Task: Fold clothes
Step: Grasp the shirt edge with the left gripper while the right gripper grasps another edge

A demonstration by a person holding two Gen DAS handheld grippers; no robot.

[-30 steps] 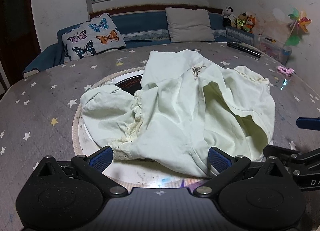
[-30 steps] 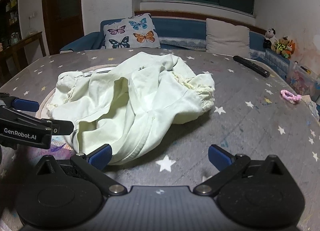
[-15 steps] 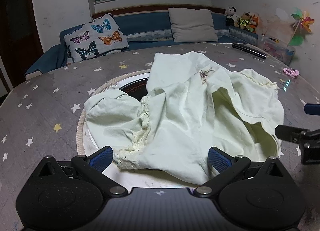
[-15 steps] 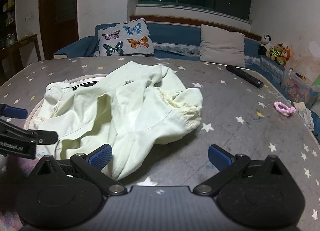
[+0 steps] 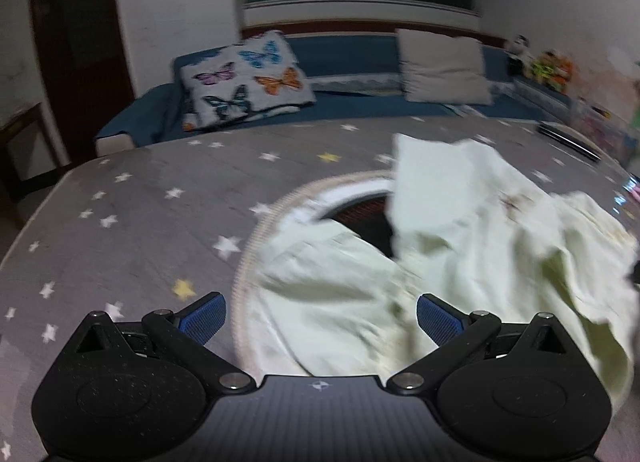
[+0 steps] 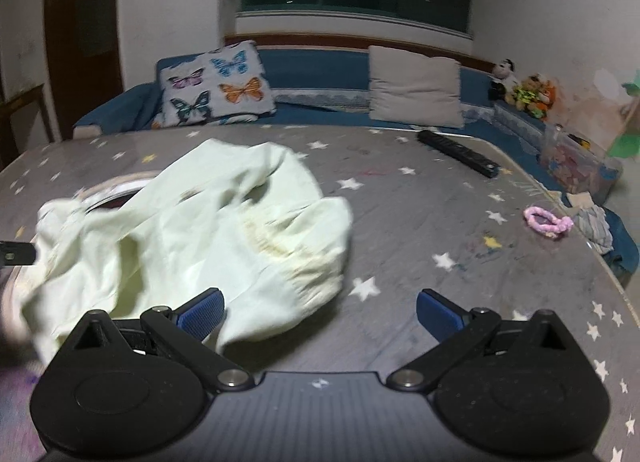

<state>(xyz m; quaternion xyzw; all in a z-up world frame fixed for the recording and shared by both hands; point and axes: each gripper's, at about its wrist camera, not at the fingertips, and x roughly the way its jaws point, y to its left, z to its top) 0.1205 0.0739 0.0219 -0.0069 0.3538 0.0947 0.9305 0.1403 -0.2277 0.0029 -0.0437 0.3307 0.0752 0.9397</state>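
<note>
Pale green cotton, thin and much creased, makes up the garment (image 6: 192, 230), which lies in a loose heap on the star-printed table (image 6: 420, 230), partly over a round inset (image 5: 260, 230) in the tabletop; it is not yet spread, let alone folded. The left gripper (image 5: 320, 316) hangs over the near edge of the cloth with its jaws wide apart and nothing between them; the right gripper (image 6: 320, 312) is likewise spread wide and empty, its left finger over the gathered cuff (image 6: 296, 258), its right finger over bare table. Both views are blurred, so fine seams cannot be made out. The step in hand seems to be finding two hold points so the heap can be opened flat; it would go best to take a single layer at a hem or cuff on each side rather than a bunched fold; then draw the two apart evenly and low. A remote (image 6: 456, 152) and a pink hair tie (image 6: 546, 222) lie well apart from the cloth.
</note>
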